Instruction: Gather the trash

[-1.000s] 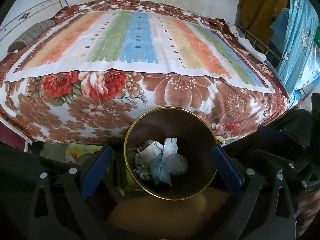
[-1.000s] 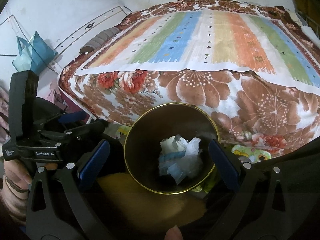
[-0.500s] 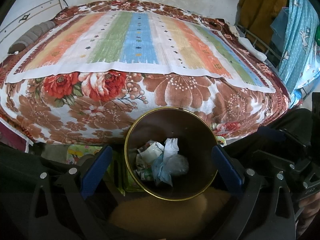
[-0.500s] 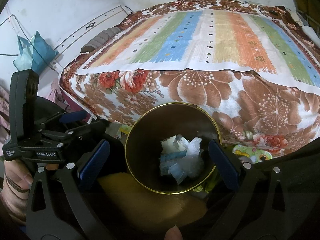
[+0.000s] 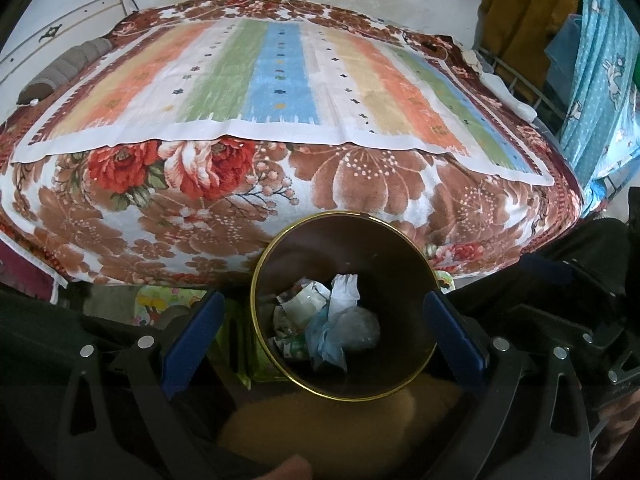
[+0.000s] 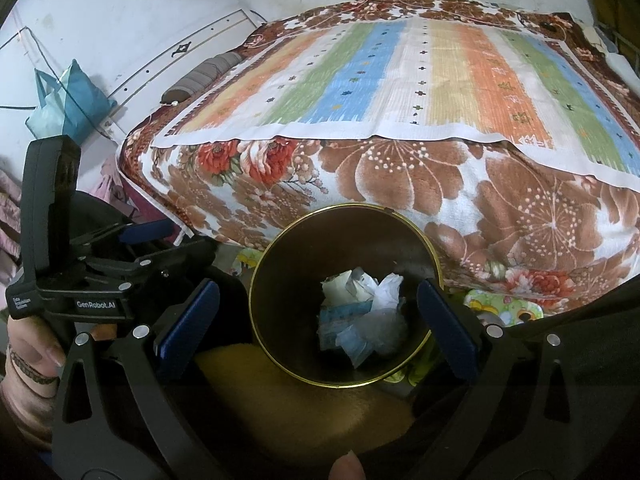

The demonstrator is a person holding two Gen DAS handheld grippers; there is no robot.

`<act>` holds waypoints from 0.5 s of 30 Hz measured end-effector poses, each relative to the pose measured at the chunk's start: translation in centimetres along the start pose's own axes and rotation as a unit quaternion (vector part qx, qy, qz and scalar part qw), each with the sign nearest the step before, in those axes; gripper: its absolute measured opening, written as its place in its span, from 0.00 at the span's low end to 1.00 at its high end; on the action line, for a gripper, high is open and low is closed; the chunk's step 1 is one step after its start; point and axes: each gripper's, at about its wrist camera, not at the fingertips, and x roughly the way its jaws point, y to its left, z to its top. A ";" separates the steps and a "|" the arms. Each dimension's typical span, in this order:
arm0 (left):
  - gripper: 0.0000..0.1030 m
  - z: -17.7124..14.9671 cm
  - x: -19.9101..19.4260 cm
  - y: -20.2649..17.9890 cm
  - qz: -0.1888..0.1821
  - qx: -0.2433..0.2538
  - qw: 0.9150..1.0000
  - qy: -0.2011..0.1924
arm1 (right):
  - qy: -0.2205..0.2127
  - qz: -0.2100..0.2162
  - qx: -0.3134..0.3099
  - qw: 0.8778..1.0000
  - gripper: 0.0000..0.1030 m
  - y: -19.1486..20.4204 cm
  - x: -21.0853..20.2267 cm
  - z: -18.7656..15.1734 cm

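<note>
**Both grippers empty over a filled bin**

Left wrist view puts my left gripper (image 5: 320, 332) straight above the gold-rimmed bin (image 5: 256, 312), blue pads spread wide with nothing between them, framing the rim. Crumpled trash (image 5: 332, 324) lies at the bottom, so I judge the drops are made. From the right wrist view my right gripper (image 6: 318, 318) hangs equally wide and empty over the same bin (image 6: 256, 320). It stands against the bed (image 6: 400, 184), close for short carries. I see no litter on the striped mat (image 6: 400, 80).
</note>
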 end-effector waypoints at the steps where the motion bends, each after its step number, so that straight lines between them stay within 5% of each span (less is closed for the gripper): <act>1: 0.95 0.0 0.0 0.0 0.000 0.002 1.000 0.001 | 0.000 0.000 0.000 1.000 0.92 0.0 0.0 0.0; 15: 0.95 0.1 0.1 0.0 0.001 0.002 1.000 0.002 | 0.000 0.000 0.000 1.000 0.92 0.0 0.0 0.0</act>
